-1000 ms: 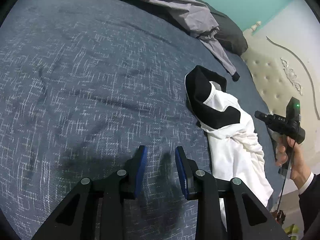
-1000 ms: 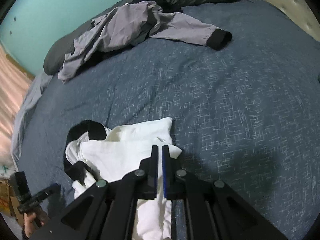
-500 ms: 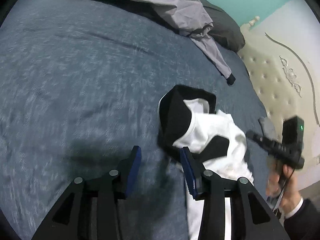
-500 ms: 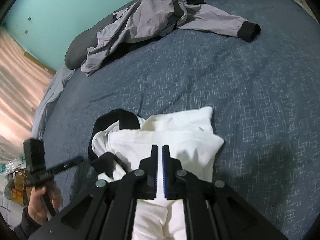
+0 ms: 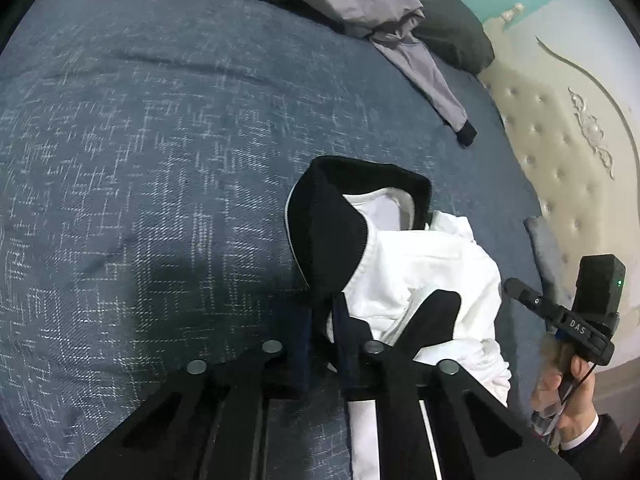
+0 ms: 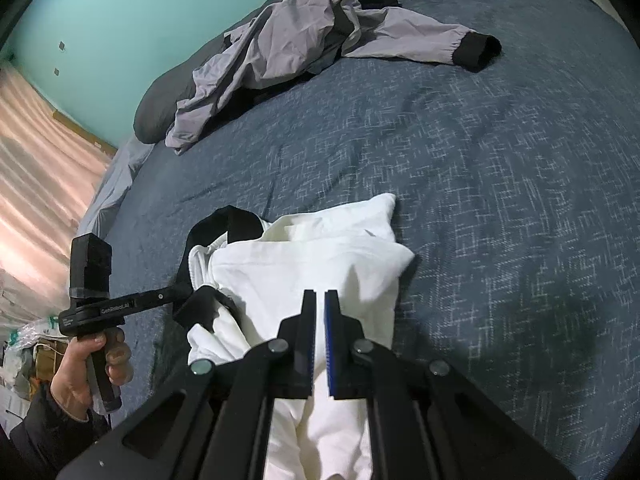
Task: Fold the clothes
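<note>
A white garment [image 5: 420, 264] with black panels lies bunched on the blue bed cover [image 5: 160, 140]. My left gripper [image 5: 323, 320] has closed on its black collar [image 5: 328, 232], and dark cloth fills the narrow gap between the fingers. In the right wrist view the same garment [image 6: 304, 264] spreads under my right gripper [image 6: 319, 308], which is shut with white cloth draping from it towards the camera. Each gripper shows in the other's view: the right gripper [image 5: 510, 284] at the garment's right edge, the left gripper [image 6: 178, 294] at the black part.
A grey jacket [image 6: 288, 40] with black cuffs sprawls at the far side of the bed, over a dark pillow [image 5: 452, 28]. A cream tufted headboard [image 5: 560, 152] stands to the right. Bags [image 6: 24, 352] sit off the bed's left edge. A hand [image 6: 80, 376] holds each handle.
My left gripper went from open over bare cover to the black collar and closed on it. The right gripper stayed shut and came further over the white cloth, which is more bunched.
</note>
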### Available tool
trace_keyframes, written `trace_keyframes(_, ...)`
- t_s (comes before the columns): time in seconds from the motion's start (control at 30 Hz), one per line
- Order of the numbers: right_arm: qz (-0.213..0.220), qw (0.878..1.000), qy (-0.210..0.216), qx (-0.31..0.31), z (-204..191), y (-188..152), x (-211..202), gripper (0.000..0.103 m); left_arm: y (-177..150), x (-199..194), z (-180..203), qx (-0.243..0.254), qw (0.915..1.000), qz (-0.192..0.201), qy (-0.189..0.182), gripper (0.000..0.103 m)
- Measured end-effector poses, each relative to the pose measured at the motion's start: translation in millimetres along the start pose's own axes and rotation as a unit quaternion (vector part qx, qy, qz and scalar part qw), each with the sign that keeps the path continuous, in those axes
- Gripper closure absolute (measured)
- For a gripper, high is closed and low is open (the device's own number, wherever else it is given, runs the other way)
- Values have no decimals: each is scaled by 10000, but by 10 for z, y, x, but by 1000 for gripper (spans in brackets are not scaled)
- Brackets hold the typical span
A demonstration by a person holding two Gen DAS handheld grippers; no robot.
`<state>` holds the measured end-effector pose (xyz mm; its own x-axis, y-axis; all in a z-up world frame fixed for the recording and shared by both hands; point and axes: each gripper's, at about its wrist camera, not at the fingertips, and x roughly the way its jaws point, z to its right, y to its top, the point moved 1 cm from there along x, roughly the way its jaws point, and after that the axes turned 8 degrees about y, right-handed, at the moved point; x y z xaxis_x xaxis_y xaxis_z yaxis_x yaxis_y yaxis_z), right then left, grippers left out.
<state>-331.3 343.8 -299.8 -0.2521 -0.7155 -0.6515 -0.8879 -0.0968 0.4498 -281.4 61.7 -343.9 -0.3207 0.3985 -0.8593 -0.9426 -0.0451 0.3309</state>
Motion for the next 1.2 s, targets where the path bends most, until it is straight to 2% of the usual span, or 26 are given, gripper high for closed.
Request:
trace_keyframes(0.17,76,9999,72,76,61,-20,-68,99,83,-177,136,88,9999,109,0,99)
trace_keyframes(0.37,81,9997,207,99,75,-52,-102,99,338,-300,465,157,9998,125,-40,99)
trace_keyframes(0.63,-15,9993,374,-75,-12,-57,-137,99,725,-184,900,229,9997,115,-54,99)
trace_keyframes(0.83,-185,9985,422,-289,-118,-81,-93,99,883,-53,929,-89,9992,74,-393,97)
trace_keyframes(0.9,-215,9982,452,-317,-147,-93,-70,99,933,-16,918,-207,9987,52,-473,87)
trace_keyframes(0.97,-266,9980,472,-322,-177,-106,-35,99,973,-1,906,-293,9982,28,-517,66)
trace_keyframes(1.03,-312,9976,471,-393,-225,-119,-7,99,996,-26,894,-408,9974,45,-594,50)
trace_keyframes(1.2,-490,9957,451,-647,-372,-148,69,99,971,-230,881,-106,9985,254,-468,50)
